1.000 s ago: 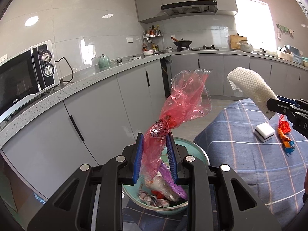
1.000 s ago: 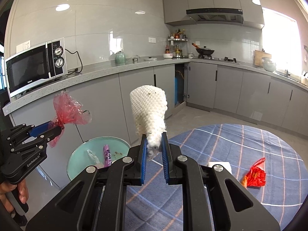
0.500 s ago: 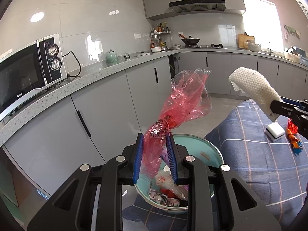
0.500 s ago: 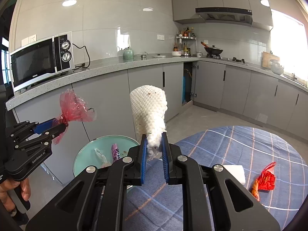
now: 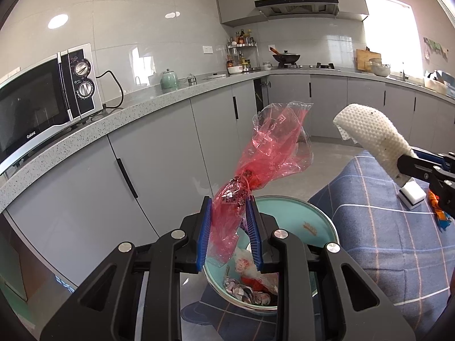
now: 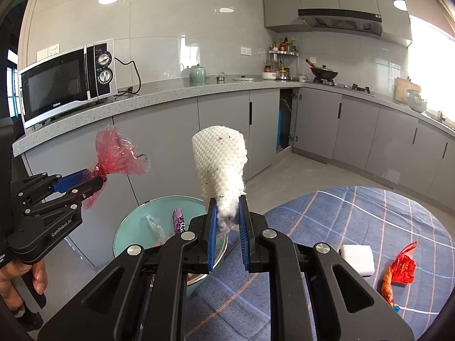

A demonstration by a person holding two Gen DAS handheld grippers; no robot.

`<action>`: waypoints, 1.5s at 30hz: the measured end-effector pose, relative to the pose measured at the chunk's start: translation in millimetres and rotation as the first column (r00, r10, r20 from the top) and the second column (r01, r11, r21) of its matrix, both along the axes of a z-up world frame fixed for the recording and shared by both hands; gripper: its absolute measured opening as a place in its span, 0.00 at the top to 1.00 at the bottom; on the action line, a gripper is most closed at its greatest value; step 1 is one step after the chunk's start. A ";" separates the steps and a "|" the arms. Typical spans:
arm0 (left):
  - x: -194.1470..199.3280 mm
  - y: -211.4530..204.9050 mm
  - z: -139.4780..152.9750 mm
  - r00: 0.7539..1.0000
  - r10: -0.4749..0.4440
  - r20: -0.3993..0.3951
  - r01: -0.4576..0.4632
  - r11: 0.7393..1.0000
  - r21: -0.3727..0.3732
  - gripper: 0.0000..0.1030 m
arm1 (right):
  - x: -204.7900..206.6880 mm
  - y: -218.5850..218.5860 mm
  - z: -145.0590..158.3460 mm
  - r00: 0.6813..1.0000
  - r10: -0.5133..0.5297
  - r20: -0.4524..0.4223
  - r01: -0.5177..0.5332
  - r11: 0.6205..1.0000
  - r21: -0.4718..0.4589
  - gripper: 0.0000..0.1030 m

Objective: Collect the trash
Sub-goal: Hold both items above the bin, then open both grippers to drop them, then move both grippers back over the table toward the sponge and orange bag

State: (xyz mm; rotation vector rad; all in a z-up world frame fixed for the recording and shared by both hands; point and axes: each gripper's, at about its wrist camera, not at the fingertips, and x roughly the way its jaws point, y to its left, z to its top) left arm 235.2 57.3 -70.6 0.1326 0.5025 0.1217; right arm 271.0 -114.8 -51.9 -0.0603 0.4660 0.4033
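- We take the teal trash bowl (image 5: 305, 213) as our landmark; it sits at the edge of the desk (image 5: 384, 241) with its blue plaid cloth, and already has wrappers inside.
- Our left hand-held gripper (image 5: 229, 224) is clamped on a red plastic bag (image 5: 270, 153), directly over the bowl's near side; the bag's long axis slants up and away from the bowl.
- Our right hand-held gripper (image 6: 227, 221) is clamped on a white foam net sleeve (image 6: 220, 164), standing upright, above the bowl's rim on the desk side.
- We judge that both pieces need only a release to drop in; the left one is better centred over the bowl.
- A white sponge (image 6: 357, 258) and a red wrapper (image 6: 398, 270) lie on the desk, well away from the bowl.
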 end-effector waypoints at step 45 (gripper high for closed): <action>6.3 0.3 -12.2 0.999 -0.010 -0.043 0.010 1.000 0.003 0.35 | 10.2 11.3 -29.9 0.996 0.037 -0.086 -0.040 0.999 -0.033 0.59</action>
